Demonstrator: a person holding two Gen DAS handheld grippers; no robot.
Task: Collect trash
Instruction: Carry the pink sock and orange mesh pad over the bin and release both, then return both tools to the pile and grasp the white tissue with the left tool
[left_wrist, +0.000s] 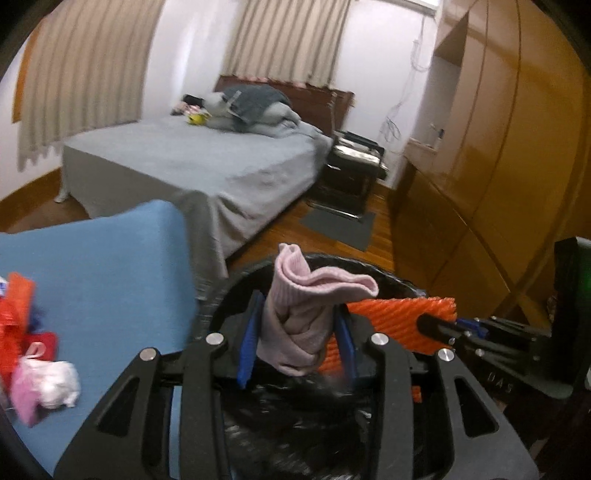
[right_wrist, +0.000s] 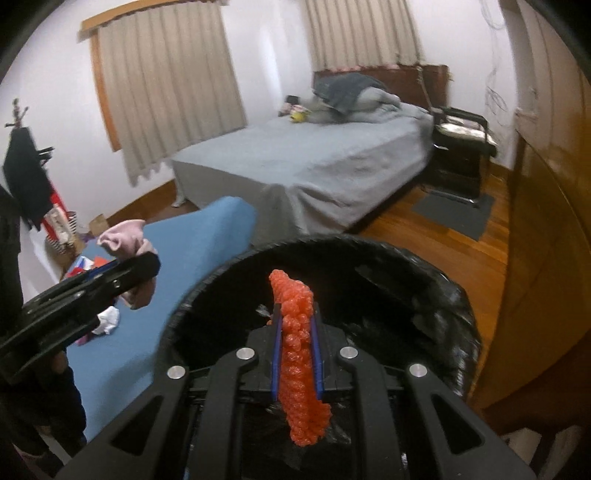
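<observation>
My left gripper (left_wrist: 300, 332) is shut on a pink sock (left_wrist: 310, 317) and holds it above the black-lined trash bin (left_wrist: 221, 295). In the right wrist view the sock (right_wrist: 123, 240) and left gripper (right_wrist: 144, 264) are at the left, beside the bin (right_wrist: 424, 266). My right gripper (right_wrist: 297, 328) is shut on an orange foam net (right_wrist: 301, 354) over the bin's opening. The net (left_wrist: 391, 317) and right gripper (left_wrist: 428, 325) also show in the left wrist view.
A blue-covered surface (left_wrist: 103, 266) to the left holds more scraps: red and orange pieces (left_wrist: 18, 325) and a pink-white wad (left_wrist: 44, 384). A grey bed (right_wrist: 314, 158) stands behind, a wooden wardrobe (left_wrist: 498, 147) to the right, a black chair (right_wrist: 461, 147) by the bed.
</observation>
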